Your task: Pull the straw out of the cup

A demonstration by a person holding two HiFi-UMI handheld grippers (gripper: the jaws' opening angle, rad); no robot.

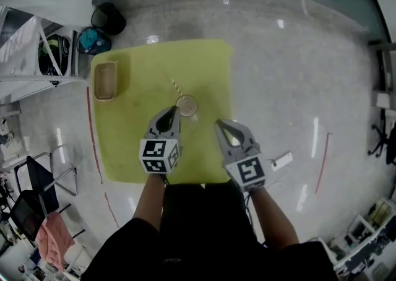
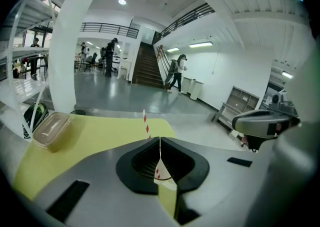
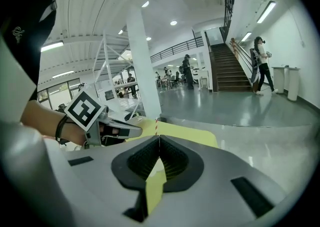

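The cup (image 1: 186, 106) stands upright near the middle of the yellow tabletop (image 1: 207, 66), and the red-striped straw (image 1: 176, 85) sticks out of it, leaning away from the person. The left hand-held gripper (image 1: 175, 111) has its jaws together on nothing, its tip just beside the cup, perhaps touching it. The right hand-held gripper (image 1: 218, 123), also closed and empty, hovers near the cup's other side.

No readable text, numbers or brand names in any view. The only print is the black-and-white square code patterns on my left cube (image 1: 159, 155) and right cube (image 1: 250, 171), with no letters in them. There's a small pale shirt logo (image 3: 17, 33) near left, too small to read.
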